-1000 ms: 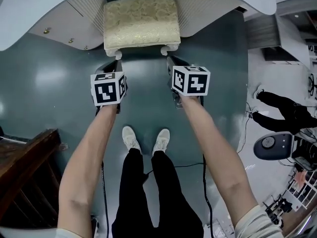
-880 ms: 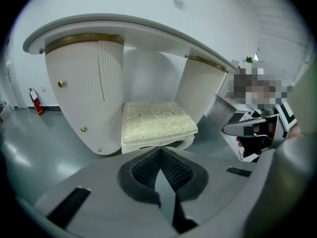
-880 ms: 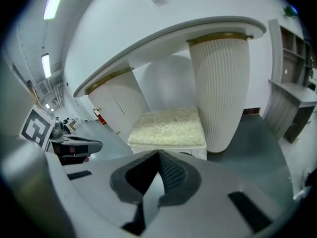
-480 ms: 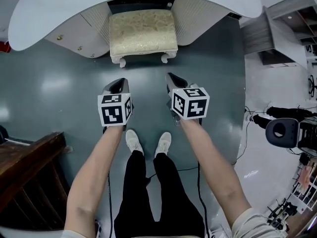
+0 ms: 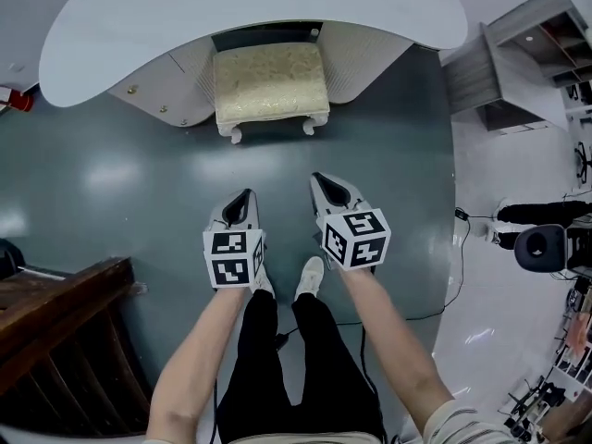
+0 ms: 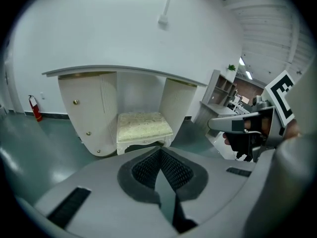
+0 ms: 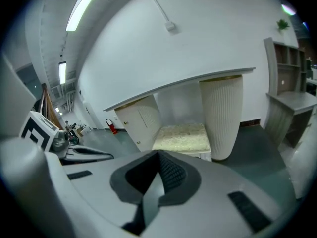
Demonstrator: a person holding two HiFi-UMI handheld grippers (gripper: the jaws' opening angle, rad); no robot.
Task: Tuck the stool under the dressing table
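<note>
A: Jaws clenched on both, left gripper [image 5: 242, 198] and right gripper [image 5: 325, 183], nothing between them.
B: Stool [image 5: 270, 81]?
A: Sits in the kneehole of the dressing table [image 5: 250, 7], between its pedestals, front legs showing. We hang well apart from it.
B: Looks tucked to us. Push step reads finished; next move calls only for standing clear.

glossy teal-grey floor [image 5: 111, 183], meets pale flooring [image 5: 499, 294] on the right. dark wooden furniture [image 5: 55, 331] at lower left. red fire extinguisher [image 5: 17, 100] at the left by the white wall [image 6: 99, 29]. small box [image 6: 163, 20] high on that wall, thin conduit running up from it. grey shelf unit [image 5: 518, 72] upper right, small plant [image 7: 283, 24] on top. black cable [image 5: 461, 248] along the floor edge. bystander's dark legs [image 5: 541, 215] at the right edge
</note>
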